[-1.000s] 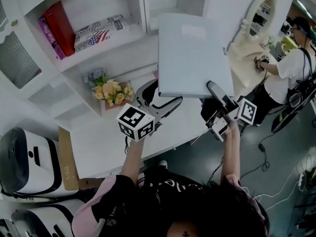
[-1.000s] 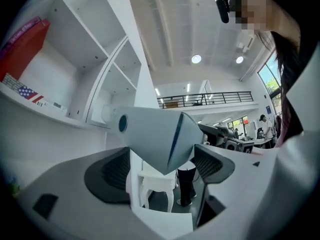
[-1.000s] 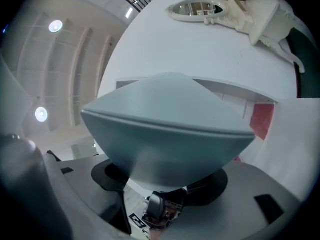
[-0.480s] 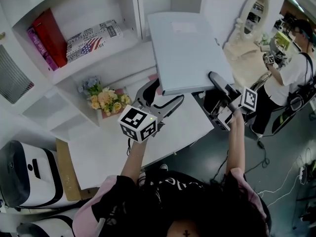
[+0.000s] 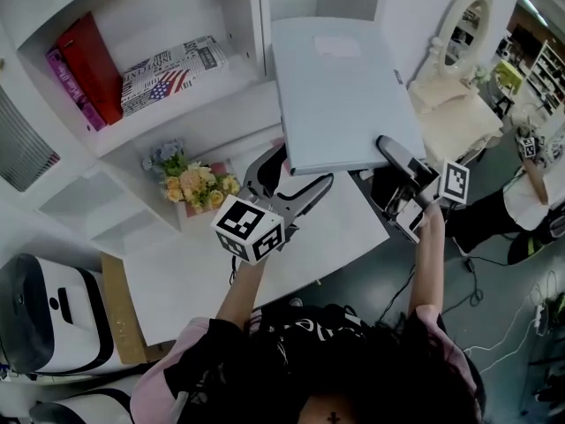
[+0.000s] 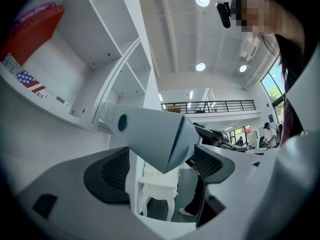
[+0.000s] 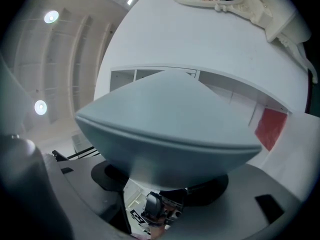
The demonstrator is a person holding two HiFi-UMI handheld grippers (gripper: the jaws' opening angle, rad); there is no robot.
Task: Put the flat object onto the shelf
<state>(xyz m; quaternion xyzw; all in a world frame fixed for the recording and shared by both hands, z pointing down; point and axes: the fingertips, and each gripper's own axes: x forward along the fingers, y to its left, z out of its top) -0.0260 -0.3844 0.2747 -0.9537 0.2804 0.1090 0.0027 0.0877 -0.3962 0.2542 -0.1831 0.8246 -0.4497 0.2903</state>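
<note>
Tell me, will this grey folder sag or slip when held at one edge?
Probably stiff: the grey folder juts out flat though the right gripper clamps only its near edge. Likely light for its size, as one grip carries it. Its smooth cover could pivot; the open left gripper by its corner could steady it.

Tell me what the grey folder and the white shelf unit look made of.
Folder: probably plastic-covered board, matte blue-grey; it looks flat and stiff, unsagging though gripped at one corner.
Shelf unit: likely painted wood or laminate, smooth white; thick straight panels with crisp edges.
</note>
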